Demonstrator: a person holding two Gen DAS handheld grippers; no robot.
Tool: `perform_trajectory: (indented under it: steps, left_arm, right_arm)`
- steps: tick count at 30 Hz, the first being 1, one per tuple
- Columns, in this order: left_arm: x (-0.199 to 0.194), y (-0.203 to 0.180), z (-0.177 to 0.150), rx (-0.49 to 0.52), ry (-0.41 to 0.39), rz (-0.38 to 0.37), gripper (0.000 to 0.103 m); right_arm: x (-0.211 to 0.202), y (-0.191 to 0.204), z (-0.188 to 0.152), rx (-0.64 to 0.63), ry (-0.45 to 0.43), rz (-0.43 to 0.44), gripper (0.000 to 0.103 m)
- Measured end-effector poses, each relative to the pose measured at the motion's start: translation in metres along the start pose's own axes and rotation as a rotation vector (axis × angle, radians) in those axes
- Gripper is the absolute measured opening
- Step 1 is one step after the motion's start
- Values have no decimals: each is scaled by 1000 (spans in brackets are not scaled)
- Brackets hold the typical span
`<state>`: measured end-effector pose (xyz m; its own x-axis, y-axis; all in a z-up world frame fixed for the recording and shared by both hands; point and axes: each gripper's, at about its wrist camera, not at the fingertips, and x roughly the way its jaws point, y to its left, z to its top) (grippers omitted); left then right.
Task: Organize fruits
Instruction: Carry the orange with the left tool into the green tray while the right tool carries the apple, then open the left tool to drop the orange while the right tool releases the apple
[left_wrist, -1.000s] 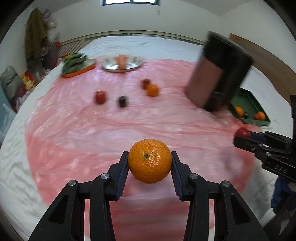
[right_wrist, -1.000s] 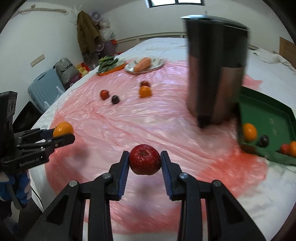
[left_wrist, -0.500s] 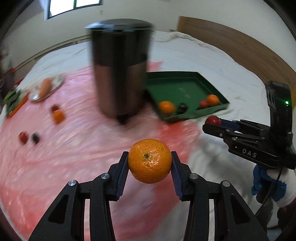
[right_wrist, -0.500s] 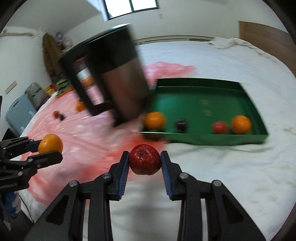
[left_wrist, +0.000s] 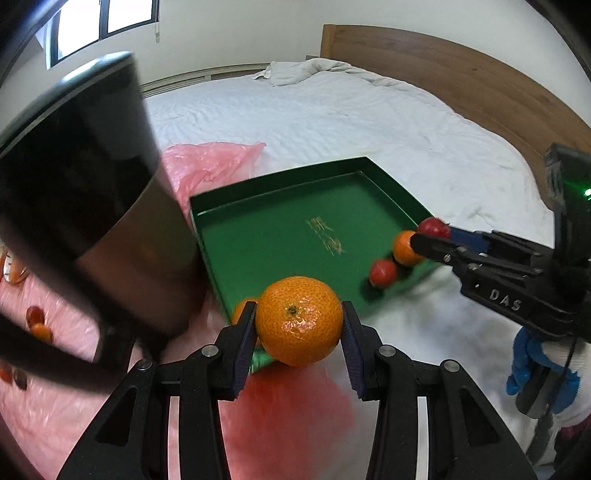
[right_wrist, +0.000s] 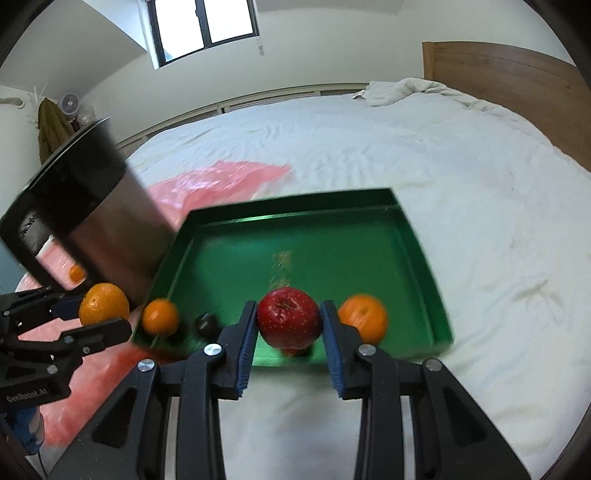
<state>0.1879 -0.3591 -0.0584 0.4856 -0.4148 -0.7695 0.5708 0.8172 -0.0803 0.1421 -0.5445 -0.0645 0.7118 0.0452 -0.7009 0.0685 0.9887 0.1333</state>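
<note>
A tall black-and-steel kettle stands on a pink plastic sheet spread over the white bed. A crumpled white cloth lies near the wooden headboard. A window sits high on the wall, and a brown coat hangs beside it.

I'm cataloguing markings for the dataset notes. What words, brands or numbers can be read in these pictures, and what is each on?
"DAS": on the body of the right hand-held gripper.
"GenRobot.AI": on the body of the left hand-held gripper.
Gold print on the green tray floor: too blurred to read.
Small lettering on the dark steel container: too blurred to read.
</note>
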Motion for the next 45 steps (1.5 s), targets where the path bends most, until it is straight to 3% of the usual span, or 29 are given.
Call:
perform_trajectory:
  steps: [8, 13, 30, 31, 34, 35, 45]
  left_arm:
    - [64, 5, 29, -35, 51, 71, 38]
    - [95, 7, 37, -59, 88, 98, 38]
    - [120, 10, 35, -60, 121, 119, 39]
    - [120, 10, 36, -55, 124, 119, 39]
    - [115, 8, 36, -28, 113, 141, 39]
    - [113, 8, 37, -24, 109, 148, 39]
    - [62, 0, 34, 6, 53, 140, 40]
  right_arm:
    - [56, -30, 32, 3, 21, -36, 22]
    - [87, -42, 36, -6, 66, -56, 22]
    - [116, -54, 26, 1, 129, -97, 23]
    - [116, -53, 26, -1, 130, -100, 26]
    - [110, -52, 29, 6, 113, -103, 72]
    - [106, -51, 30, 10, 100, -103, 76]
    - [48, -46, 38, 22, 25, -121, 77]
